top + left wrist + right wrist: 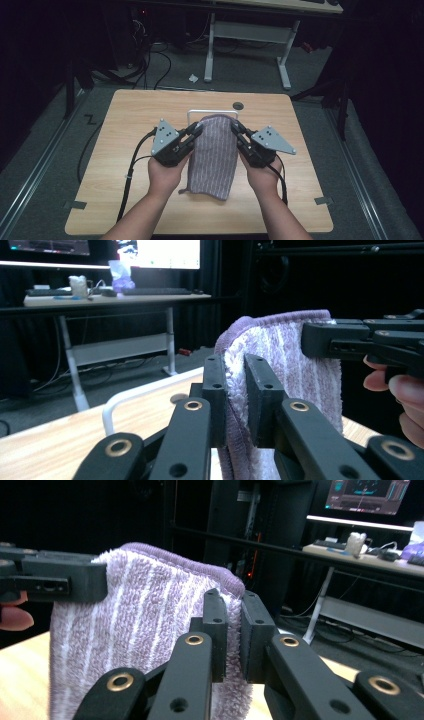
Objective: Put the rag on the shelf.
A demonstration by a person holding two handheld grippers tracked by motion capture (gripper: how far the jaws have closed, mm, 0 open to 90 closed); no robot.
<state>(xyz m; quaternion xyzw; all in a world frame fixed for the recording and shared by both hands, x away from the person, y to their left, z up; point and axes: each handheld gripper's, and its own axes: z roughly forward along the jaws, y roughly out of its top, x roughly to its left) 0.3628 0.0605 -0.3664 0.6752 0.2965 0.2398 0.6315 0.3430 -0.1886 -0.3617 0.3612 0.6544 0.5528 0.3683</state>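
Two grippers, left gripper and right gripper, pinch the unlabelled purple towel

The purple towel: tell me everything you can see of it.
The purple towel is terry cloth, lilac with thin pale stripes running along its length and a darker stitched hem. It looks doubled over, its fold at the far end, raised beside a white wire rack; whether it touches the rack is unclear. The left gripper pinches its left edge and the right gripper its right edge, jaws shut on the cloth. The near end trails down onto the wooden table.
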